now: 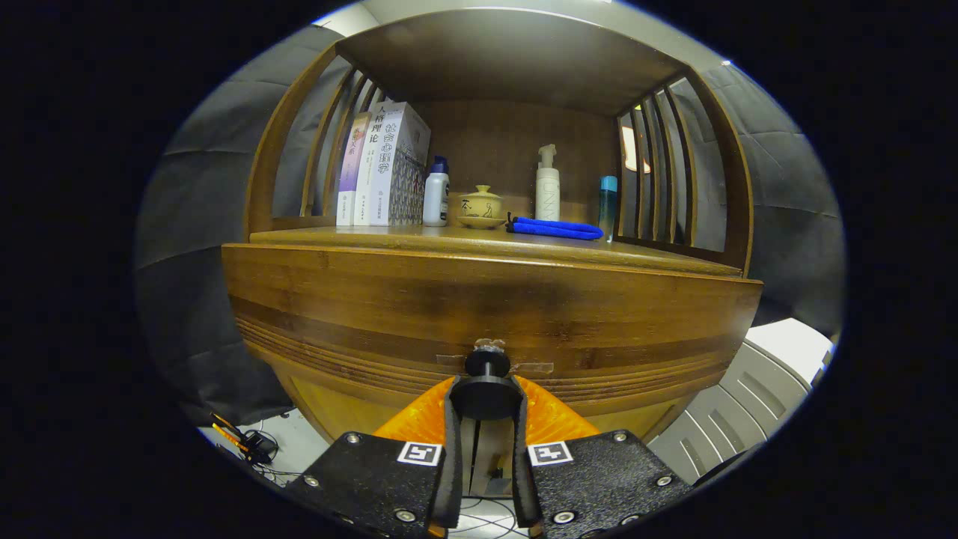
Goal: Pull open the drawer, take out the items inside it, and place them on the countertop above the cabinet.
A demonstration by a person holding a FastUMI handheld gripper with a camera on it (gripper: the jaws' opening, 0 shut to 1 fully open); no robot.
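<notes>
Gripping the drawer knob [487, 364], the claw [486, 397] presses both fingers on it

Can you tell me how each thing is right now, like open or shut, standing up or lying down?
gripper: shut on the drawer knob.
drawer knob: between both fingers.
drawer: looks shut or barely open; inside hidden.
books: upright on the countertop.
white bottle: upright, capped.
lidded cup: lid on, on its saucer.
pump bottle: upright.
blue cloth: folded, lying flat.
blue bottle: upright.
</notes>
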